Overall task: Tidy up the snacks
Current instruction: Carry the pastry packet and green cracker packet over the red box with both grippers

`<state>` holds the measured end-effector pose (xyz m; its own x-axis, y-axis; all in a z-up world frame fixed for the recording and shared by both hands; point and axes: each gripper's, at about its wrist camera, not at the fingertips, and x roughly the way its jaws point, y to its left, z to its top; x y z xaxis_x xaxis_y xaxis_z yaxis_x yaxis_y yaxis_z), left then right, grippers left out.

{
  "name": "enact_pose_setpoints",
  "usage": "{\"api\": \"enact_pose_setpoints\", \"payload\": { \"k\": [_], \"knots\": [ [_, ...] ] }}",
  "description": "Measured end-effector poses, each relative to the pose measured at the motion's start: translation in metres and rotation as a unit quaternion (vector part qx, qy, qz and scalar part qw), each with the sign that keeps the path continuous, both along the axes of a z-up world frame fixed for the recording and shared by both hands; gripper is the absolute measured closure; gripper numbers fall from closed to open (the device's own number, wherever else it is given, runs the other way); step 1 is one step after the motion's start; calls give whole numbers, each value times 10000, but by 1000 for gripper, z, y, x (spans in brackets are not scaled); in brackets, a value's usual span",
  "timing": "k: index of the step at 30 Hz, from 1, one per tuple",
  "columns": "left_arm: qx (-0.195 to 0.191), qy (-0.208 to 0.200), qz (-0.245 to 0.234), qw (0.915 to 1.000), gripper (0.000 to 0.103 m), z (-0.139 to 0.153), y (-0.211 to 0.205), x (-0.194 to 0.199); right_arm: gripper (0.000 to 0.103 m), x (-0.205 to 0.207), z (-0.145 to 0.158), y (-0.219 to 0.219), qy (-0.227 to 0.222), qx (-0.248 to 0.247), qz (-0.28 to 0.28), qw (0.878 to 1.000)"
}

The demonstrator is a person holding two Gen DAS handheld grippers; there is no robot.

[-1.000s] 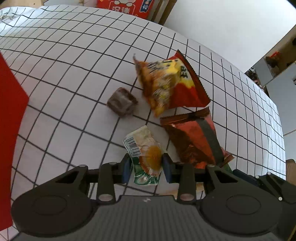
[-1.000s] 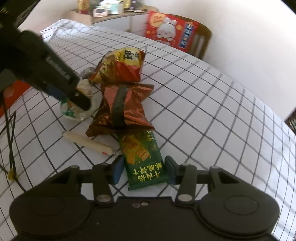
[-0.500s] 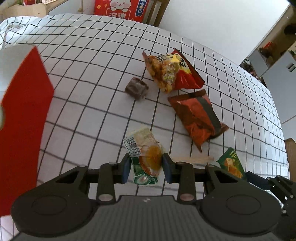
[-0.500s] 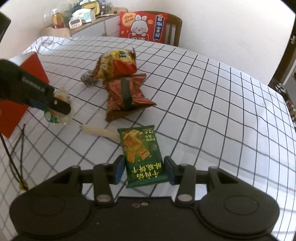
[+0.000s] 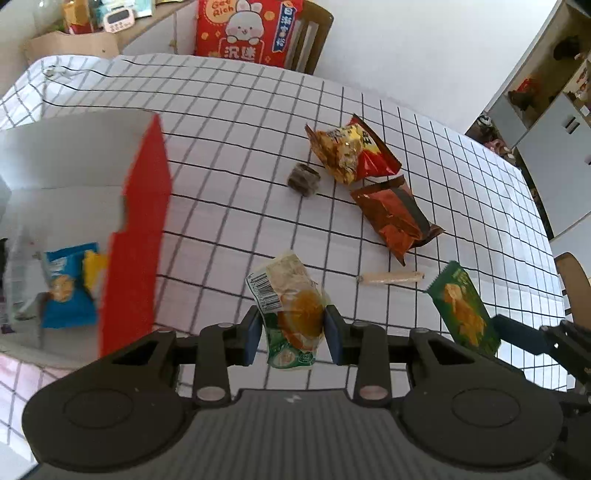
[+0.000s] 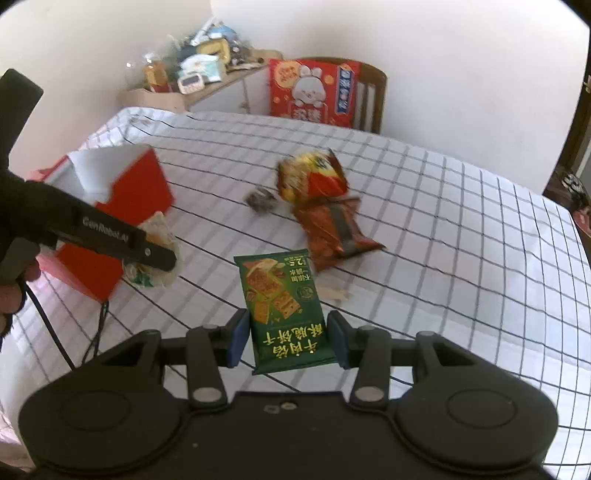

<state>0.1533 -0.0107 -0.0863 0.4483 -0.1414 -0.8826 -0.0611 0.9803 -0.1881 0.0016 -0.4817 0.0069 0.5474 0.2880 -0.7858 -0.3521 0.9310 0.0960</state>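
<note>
My left gripper (image 5: 291, 334) is shut on a clear-and-green snack packet (image 5: 290, 295) with an orange centre, lifted above the checked tablecloth. My right gripper (image 6: 288, 338) is shut on a green cracker packet (image 6: 282, 306), also off the table. A red box (image 5: 136, 236) with a white inside stands at the left, holding a blue snack packet (image 5: 66, 288). On the cloth lie a yellow-red chip bag (image 5: 351, 151), a brown-orange bag (image 5: 397, 218), a small dark wrapped cube (image 5: 303, 179) and a thin pale stick (image 5: 391, 277). In the right wrist view the left gripper (image 6: 162, 254) hangs beside the red box (image 6: 136, 188).
A red gift bag with a rabbit (image 5: 247, 31) leans on a wooden chair (image 5: 314, 33) behind the table. A shelf with clutter (image 6: 192, 74) stands at the back left. A black cable (image 6: 55, 332) trails over the cloth by a hand (image 6: 14, 284). Cabinets (image 5: 554, 122) stand at the right.
Both grippers have risen and drawn back with their packets. The red box has come into view at the left, and the snacks on the cloth look smaller and farther.
</note>
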Motion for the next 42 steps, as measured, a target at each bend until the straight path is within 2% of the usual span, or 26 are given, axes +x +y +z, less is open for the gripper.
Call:
{"api": "enact_pose_setpoints", "payload": {
  "k": [15,22,23,26,29,34,40,42],
  "knots": [
    [-74,-181,349,9992,68,46,87,-33,59,-3,38,91,-276,259,513,9980],
    [-46,-275,580,9979,68,54,127,-34,59,3,47,135,-378,257,738,9962],
    [-45,-272,619,9977,68,54,134,-34,61,4,48,141,-394,258,767,9959],
    [-22,-290,713,9970,68,54,152,-35,76,7,50,160,-390,274,849,9952],
    [-17,-238,846,9961,68,49,169,-35,75,14,44,178,-379,132,901,9951],
    [-57,-239,970,9950,68,46,192,-42,73,17,24,179,-98,-7,973,9952],
    [-126,-284,1086,9936,68,42,205,-46,68,17,-16,180,494,-149,893,9947],
    [-91,-304,1083,9936,68,41,207,-47,62,17,-31,186,600,-247,836,9944]
  ]
}}
